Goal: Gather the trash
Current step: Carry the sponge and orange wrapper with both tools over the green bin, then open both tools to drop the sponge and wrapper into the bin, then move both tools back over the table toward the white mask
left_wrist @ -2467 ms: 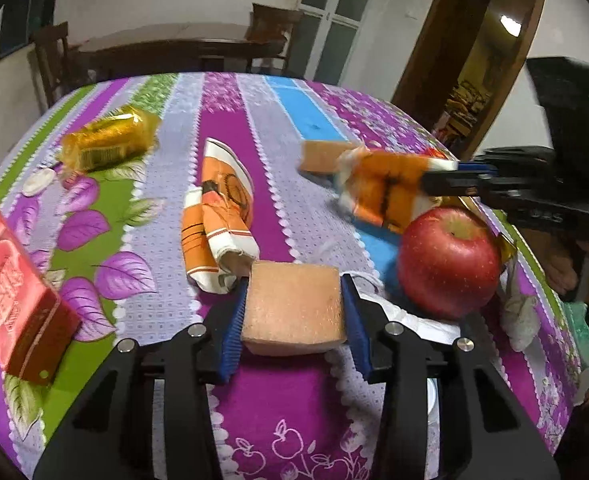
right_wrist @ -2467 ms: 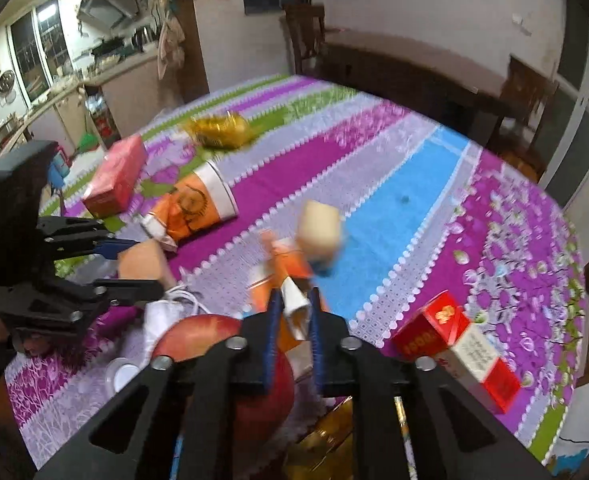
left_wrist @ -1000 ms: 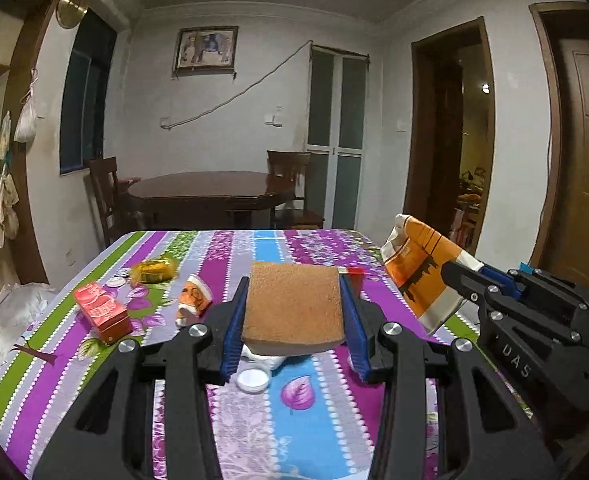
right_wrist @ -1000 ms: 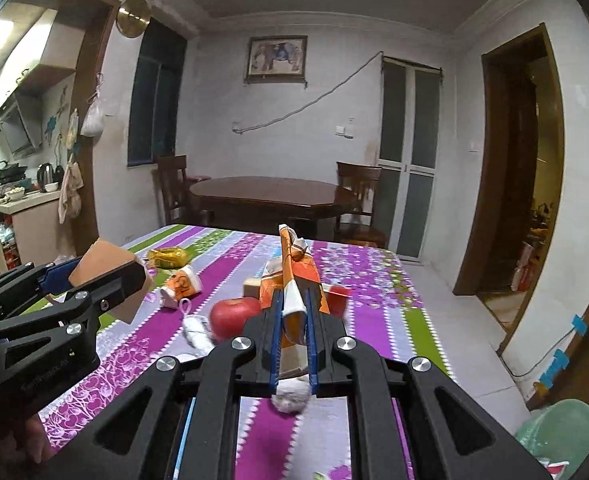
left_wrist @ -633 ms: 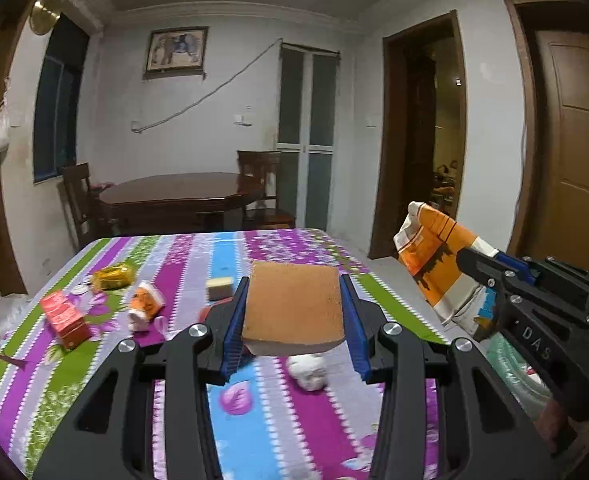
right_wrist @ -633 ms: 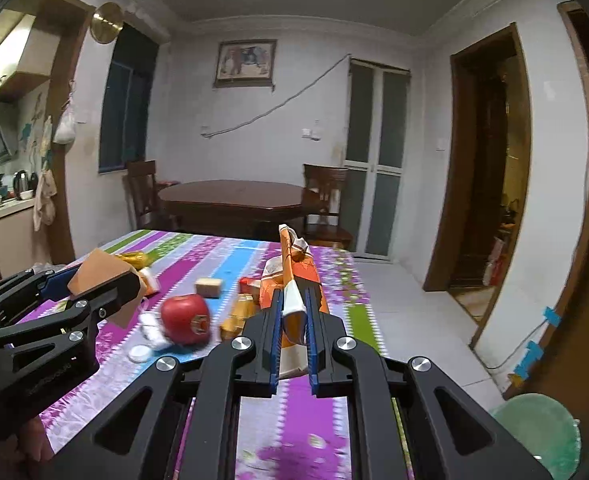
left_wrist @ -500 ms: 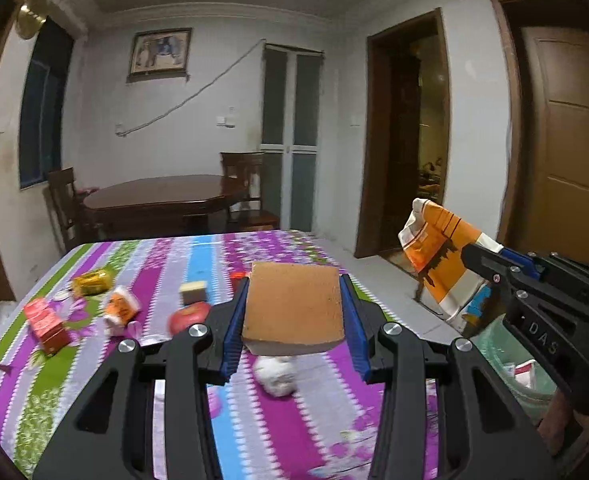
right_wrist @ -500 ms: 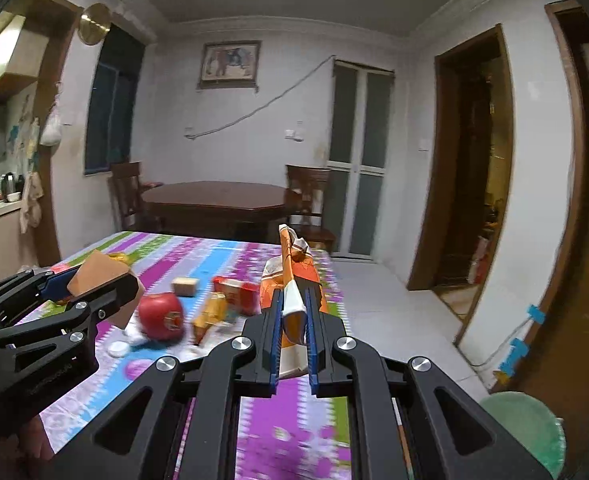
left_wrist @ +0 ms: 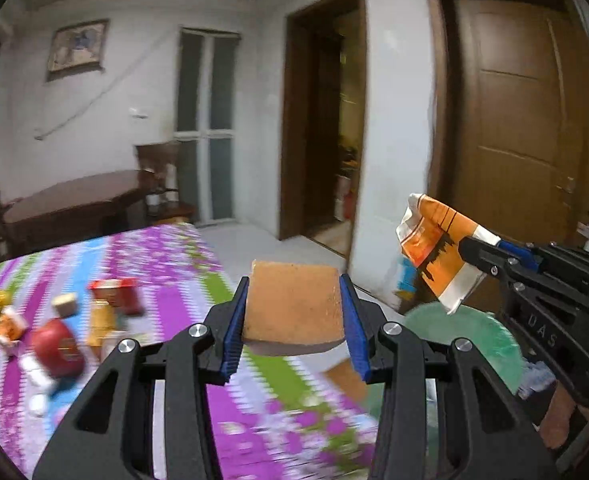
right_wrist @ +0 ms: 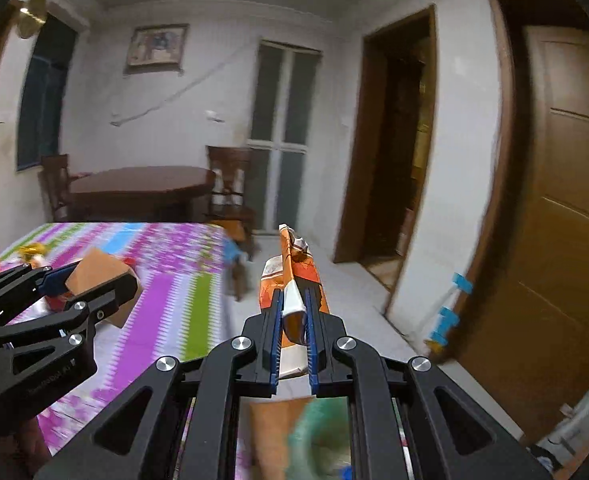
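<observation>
We judge the carry step in hand: left tongs (left_wrist: 292,322) grip the brown block (left_wrist: 293,307), right tongs (right_wrist: 293,338) grip the crumpled orange wrapper (right_wrist: 290,276), both off the bench (left_wrist: 166,280); next, release over the green bin (left_wrist: 478,340) at near right.

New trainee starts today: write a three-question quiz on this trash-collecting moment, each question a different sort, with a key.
1. True or false: the left hand-held gripper is shut on a brown sponge block.
2. What does the right hand-held gripper hold? A) an apple B) a flattened orange paper cup C) a red box
3. Fill in: the green trash bin stands on the floor, off the ____ side of the table in the left wrist view.

Key: 1 true; 2 B; 3 right.
</observation>
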`<act>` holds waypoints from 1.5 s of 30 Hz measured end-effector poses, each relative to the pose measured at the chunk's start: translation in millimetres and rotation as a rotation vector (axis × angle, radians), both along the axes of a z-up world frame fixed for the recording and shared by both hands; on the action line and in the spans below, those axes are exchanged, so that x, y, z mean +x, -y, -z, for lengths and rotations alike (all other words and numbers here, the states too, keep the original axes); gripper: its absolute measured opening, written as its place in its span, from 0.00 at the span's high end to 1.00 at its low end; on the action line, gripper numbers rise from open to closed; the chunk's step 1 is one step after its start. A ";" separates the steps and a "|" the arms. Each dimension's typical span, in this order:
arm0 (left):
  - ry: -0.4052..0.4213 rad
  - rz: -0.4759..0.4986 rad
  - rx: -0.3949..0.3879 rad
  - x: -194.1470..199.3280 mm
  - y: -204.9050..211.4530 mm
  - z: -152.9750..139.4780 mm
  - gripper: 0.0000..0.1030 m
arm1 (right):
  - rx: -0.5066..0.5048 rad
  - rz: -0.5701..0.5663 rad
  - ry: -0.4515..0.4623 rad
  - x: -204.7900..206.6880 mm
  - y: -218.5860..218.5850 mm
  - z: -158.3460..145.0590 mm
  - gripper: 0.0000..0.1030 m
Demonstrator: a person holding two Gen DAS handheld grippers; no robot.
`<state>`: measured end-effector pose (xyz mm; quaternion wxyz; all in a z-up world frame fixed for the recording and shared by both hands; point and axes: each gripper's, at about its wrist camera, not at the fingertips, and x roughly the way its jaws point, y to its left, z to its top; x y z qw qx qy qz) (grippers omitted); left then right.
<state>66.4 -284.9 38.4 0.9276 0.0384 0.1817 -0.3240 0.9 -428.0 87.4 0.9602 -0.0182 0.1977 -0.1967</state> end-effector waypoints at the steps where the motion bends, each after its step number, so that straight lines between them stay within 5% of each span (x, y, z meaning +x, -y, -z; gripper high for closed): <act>1: -0.018 0.035 0.008 0.7 15.4 3.3 0.60 | 0.001 0.017 -0.012 -3.7 11.1 1.3 0.89; 15: -0.299 0.360 0.149 8.4 153.1 79.8 0.60 | 0.154 0.183 -0.307 -26.3 149.4 81.9 0.89; 21: -0.358 0.370 0.211 13.3 167.8 106.7 0.60 | 0.227 0.180 -0.380 -17.6 168.2 126.4 0.89; 26: -0.370 0.352 0.229 17.2 169.5 110.4 0.58 | 0.231 0.175 -0.379 -12.6 158.8 133.9 0.89; 28: -0.367 0.346 0.231 18.2 168.6 110.7 0.41 | 0.232 0.176 -0.375 -12.4 157.4 132.6 0.89; 30: -0.336 0.325 0.224 15.1 169.0 105.9 0.15 | 0.246 0.178 -0.363 -16.7 156.1 128.6 0.80; 37: -0.330 0.297 0.201 14.8 150.5 93.9 0.13 | 0.232 0.172 -0.307 -31.2 145.3 116.8 0.69; 42: -0.298 0.309 0.181 9.1 115.3 75.3 0.12 | 0.174 0.061 -0.114 -52.7 90.6 78.1 0.20; 45: -0.286 0.290 0.157 11.0 80.2 62.4 0.10 | 0.151 -0.017 -0.059 -54.2 55.0 64.1 0.15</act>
